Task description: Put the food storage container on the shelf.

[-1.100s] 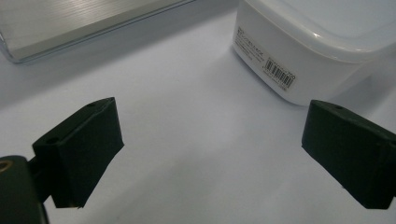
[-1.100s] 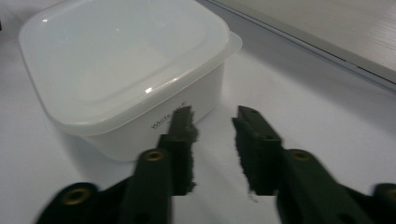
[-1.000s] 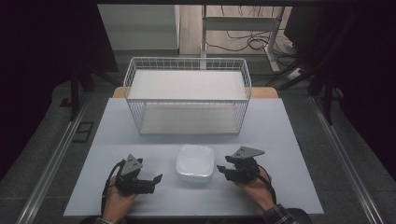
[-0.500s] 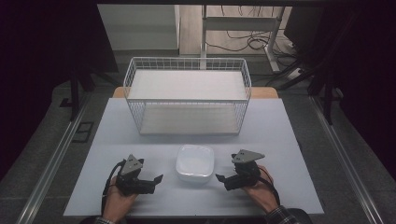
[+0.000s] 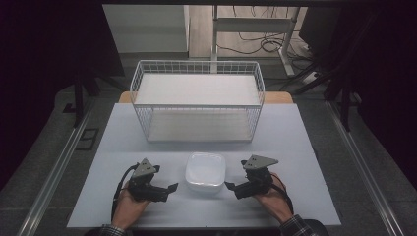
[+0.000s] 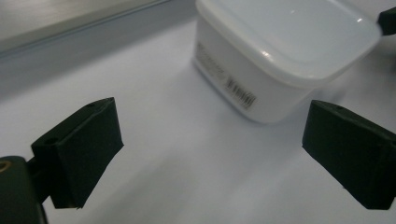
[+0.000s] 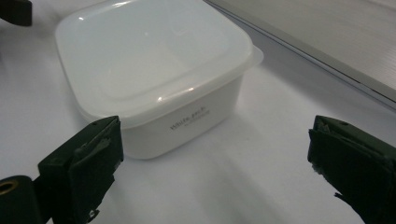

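Note:
A white square container [image 5: 205, 172] with its lid on sits on the white table near the front edge. My left gripper [image 5: 170, 189] rests on the table just left of it, open and pointing at it. In the left gripper view the container [image 6: 280, 46] lies ahead and apart from the wide-spread jaws of the left gripper [image 6: 215, 144]. My right gripper [image 5: 231, 187] rests just right of the container; its jaws have just been opening. In the right gripper view the right gripper [image 7: 219, 158] stands open with nothing between its jaws, and the container [image 7: 154, 60] is ahead.
A white wire basket [image 5: 196, 64] stands at the back of the table [image 5: 295, 142], with bare tabletop between it and the container. Metal rails run along both sides of the table. The table's front edge is just behind both hands.
The right gripper's jaws look spread wider than a second ago. Both hands have hardly shifted, and the container has not moved.

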Demonstrator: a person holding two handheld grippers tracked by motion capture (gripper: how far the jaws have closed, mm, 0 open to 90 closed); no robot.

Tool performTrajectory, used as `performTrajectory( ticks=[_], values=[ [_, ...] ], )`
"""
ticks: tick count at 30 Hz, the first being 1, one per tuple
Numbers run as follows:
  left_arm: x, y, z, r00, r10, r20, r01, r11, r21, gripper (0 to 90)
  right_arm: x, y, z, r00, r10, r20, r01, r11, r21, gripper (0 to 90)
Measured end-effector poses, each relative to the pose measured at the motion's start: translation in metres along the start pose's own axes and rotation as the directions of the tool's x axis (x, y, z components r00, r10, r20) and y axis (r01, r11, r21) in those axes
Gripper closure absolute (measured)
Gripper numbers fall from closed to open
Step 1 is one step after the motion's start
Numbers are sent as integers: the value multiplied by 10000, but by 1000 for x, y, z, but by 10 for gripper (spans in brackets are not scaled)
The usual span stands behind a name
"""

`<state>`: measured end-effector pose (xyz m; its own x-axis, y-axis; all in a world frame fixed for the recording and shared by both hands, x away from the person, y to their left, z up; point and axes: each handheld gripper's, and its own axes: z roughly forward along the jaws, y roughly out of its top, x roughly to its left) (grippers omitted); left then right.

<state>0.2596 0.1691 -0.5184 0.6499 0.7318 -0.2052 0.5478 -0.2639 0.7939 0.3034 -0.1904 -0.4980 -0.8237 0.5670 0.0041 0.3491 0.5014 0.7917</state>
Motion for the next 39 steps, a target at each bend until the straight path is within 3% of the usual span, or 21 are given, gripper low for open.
performTrajectory(
  ticks=[3,7,11,18,22,27,31,32,33,34,35,38,39],
  values=[
    [2,4,3,9989,-150,435,154,9999,-70,44,0,2,1,9999,54,-154,-54,10000,16,30],
    [-1,14,11,9953,-23,973,42,9998,-188,46,2,7,6,9992,258,-318,-258,9997,10,20],
    [-4,22,20,9949,205,983,-201,9998,-44,57,2,11,8,9965,592,-591,-594,9982,-21,13],
    [-8,41,38,9922,521,1135,-530,9986,53,64,5,22,9,9950,828,-560,-834,9965,-83,0],
    [-9,48,46,9904,549,1265,-575,9982,167,57,5,30,14,9910,1129,-723,-1112,9934,269,0],
    [-10,51,57,9893,552,1348,-619,9970,466,55,7,34,28,9902,1143,-805,-1063,9895,975,2],
    [-12,48,54,9850,340,1690,-450,9971,619,98,4,32,31,9704,2034,-1305,-1861,9734,1333,70],
    [-13,47,53,9811,187,1924,-328,9970,703,127,3,31,30,9626,2244,-1517,-2032,9686,1436,94],
    [-13,47,52,9803,140,1968,-303,9963,800,141,4,30,30,9539,2526,-1619,-2266,9603,1628,92],
    [-13,47,52,9803,140,1968,-303,9963,800,147,4,30,30,9539,2526,-1619,-2266,9603,1628,92],
    [-13,46,49,9796,-45,2010,-144,9956,928,147,4,29,30,9460,2751,-1715,-2448,9530,1783,105],
    [-13,44,41,9798,-310,1975,102,9944,1056,258,3,28,23,9396,2946,-1740,-2628,9471,1843,242],
    [-12,43,33,9818,-429,1851,248,9948,992,369,3,28,17,9403,2993,-1620,-2718,9469,1719,353]
  ],
)
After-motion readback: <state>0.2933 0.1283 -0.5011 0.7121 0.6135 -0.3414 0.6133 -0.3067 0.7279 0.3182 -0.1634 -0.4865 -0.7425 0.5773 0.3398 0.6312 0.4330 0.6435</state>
